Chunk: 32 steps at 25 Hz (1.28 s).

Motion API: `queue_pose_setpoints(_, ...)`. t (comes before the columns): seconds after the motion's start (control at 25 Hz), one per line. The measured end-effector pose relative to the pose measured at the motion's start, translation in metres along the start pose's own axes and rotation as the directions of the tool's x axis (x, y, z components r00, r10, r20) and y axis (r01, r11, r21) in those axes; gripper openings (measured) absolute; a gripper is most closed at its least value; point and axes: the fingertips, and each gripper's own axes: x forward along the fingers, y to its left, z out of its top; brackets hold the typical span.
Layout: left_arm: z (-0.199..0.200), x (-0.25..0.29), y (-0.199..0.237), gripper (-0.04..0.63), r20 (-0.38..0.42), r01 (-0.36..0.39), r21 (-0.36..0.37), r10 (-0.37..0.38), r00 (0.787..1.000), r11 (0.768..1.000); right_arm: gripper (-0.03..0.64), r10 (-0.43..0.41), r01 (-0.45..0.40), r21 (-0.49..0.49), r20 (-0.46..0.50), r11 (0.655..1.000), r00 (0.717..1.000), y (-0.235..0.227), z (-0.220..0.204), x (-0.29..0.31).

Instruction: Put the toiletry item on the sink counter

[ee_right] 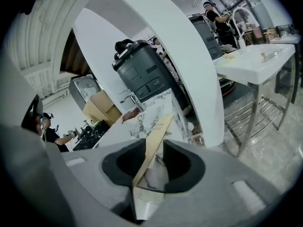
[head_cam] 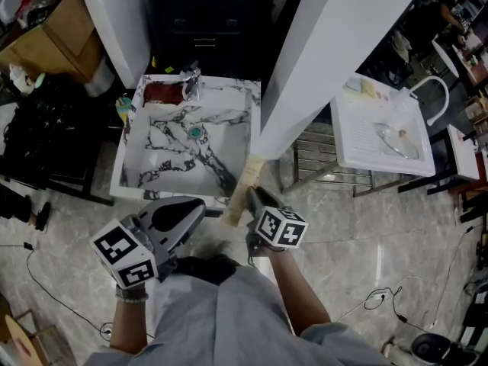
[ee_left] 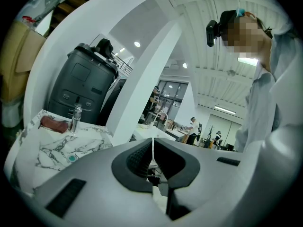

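Observation:
A flat tan toiletry packet [head_cam: 239, 192] stands tilted at the front right corner of the marble sink counter [head_cam: 128, 158]. My right gripper [head_cam: 250, 195] is right behind it. In the right gripper view the tan packet [ee_right: 155, 138] leans slantwise between the jaws of the right gripper [ee_right: 154, 161], with a gap showing on its right side; the pads do not press on it, so this gripper is open. My left gripper [head_cam: 197, 207] hovers at the sink's front edge. In its own view the left gripper [ee_left: 152, 148] is shut, with nothing between the pads.
A chrome faucet [head_cam: 191, 82] and a red-brown object [head_cam: 162, 91] sit on the back of the counter, and a small cup [head_cam: 124, 107] at its left. A white pillar [head_cam: 305, 67] rises just right of the sink. A second white sink [head_cam: 381, 132] stands on a metal frame to the right.

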Motion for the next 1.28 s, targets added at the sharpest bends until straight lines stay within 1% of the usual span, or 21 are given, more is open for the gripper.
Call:
queue_pose_setpoints(0.24, 0.002, 0.005, -0.001, 0.015, -0.005, 0.002, 0.032, -0.002, 1.000, 0.999, 0.110, 0.017, -0.013, -0.066, 0.050, 0.998, 0.999, 0.012, 0.018, -0.012)
queue_pose_setpoints(0.44, 0.007, 0.007, -0.005, 0.006, 0.010, 0.007, 0.056, -0.008, 1.000, 0.998, 0.101, 0.046, -0.036, -0.111, 0.087, 0.993, 0.995, 0.028, 0.034, -0.025)
queue_pose_setpoints(0.52, 0.009, 0.007, -0.007, 0.006, 0.015, 0.012, 0.062, -0.013, 1.000, 0.998, 0.101, 0.068, -0.054, -0.128, 0.104, 0.990, 0.992, 0.038, 0.041, -0.032)
queue_pose_setpoints(0.68, 0.012, 0.008, -0.009, 0.006, 0.024, 0.023, 0.073, -0.025, 0.999, 0.997, 0.100, 0.139, -0.118, -0.150, 0.135, 0.982, 0.981, 0.062, 0.053, -0.045)
queue_pose_setpoints(0.8, 0.015, 0.007, -0.011, 0.006, 0.033, 0.026, 0.079, -0.029, 0.999, 0.996, 0.098, 0.168, -0.140, -0.178, 0.153, 0.974, 0.974, 0.076, 0.059, -0.056)
queue_pose_setpoints(0.84, 0.016, 0.007, -0.011, 0.006, 0.036, 0.027, 0.082, -0.030, 0.999, 0.996, 0.093, 0.173, -0.142, -0.189, 0.161, 0.972, 0.972, 0.080, 0.062, -0.060)
queue_pose_setpoints(0.88, 0.017, 0.007, -0.012, 0.006, 0.039, 0.028, 0.086, -0.031, 0.999, 0.996, 0.062, 0.176, -0.140, -0.201, 0.173, 0.969, 0.969, 0.083, 0.065, -0.063)
queue_pose_setpoints(1.08, 0.021, 0.007, -0.015, 0.006, 0.047, 0.034, 0.104, -0.039, 0.998, 0.994, 0.020, 0.181, -0.104, -0.300, 0.241, 0.948, 0.954, 0.098, 0.084, -0.083)
queue_pose_setpoints(1.28, 0.029, 0.006, -0.019, 0.006, 0.075, 0.036, 0.107, -0.044, 0.996, 0.994, 0.005, 0.215, -0.118, -0.331, 0.274, 0.936, 0.937, 0.110, 0.099, -0.099)
